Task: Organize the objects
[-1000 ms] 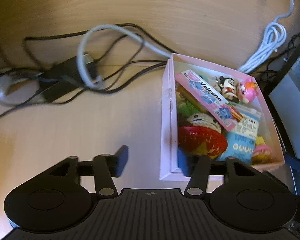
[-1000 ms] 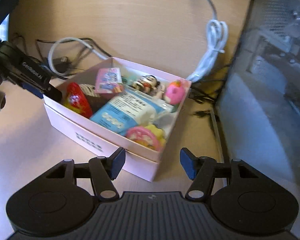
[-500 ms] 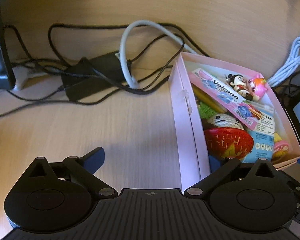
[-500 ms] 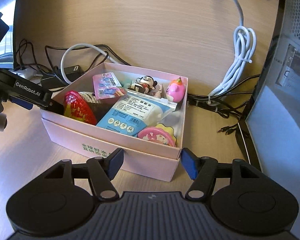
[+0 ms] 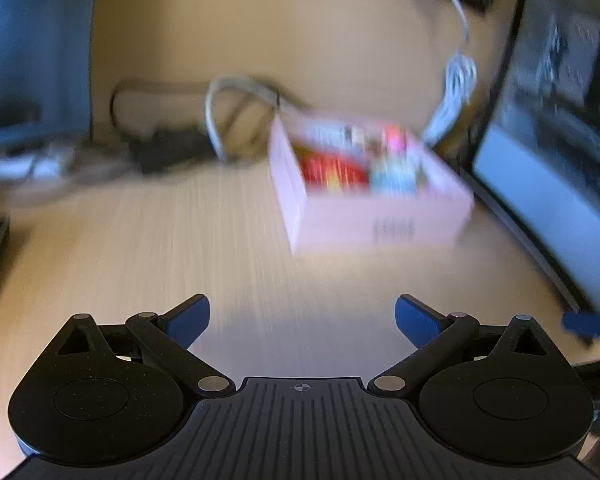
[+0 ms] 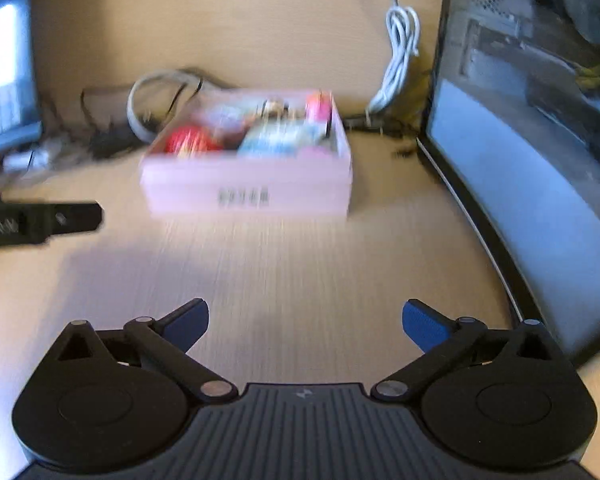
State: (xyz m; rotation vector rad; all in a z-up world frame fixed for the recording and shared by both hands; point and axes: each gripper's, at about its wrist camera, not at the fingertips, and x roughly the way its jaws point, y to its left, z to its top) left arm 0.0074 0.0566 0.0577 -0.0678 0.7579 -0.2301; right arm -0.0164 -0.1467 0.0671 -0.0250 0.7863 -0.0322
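We saw the pink box [image 6: 246,188] sitting lidless and level on the wooden desk, far from us, with dark print on its near wall. It was packed with small items: a red one [image 6: 188,141] at the left, a light blue packet [image 6: 276,141] in the middle, a pink toy [image 6: 318,106] at the far right corner. Blur hid finer detail.

Wooden desk [image 6: 300,264], blurred. Black cables [image 6: 104,136] w/ grey looped cord [image 6: 140,96] tangled at back left, white coiled cable [image 6: 400,52] hanging back right. Dark monitor [image 6: 540,128] along right edge, lit screen [image 6: 0,72] far left.
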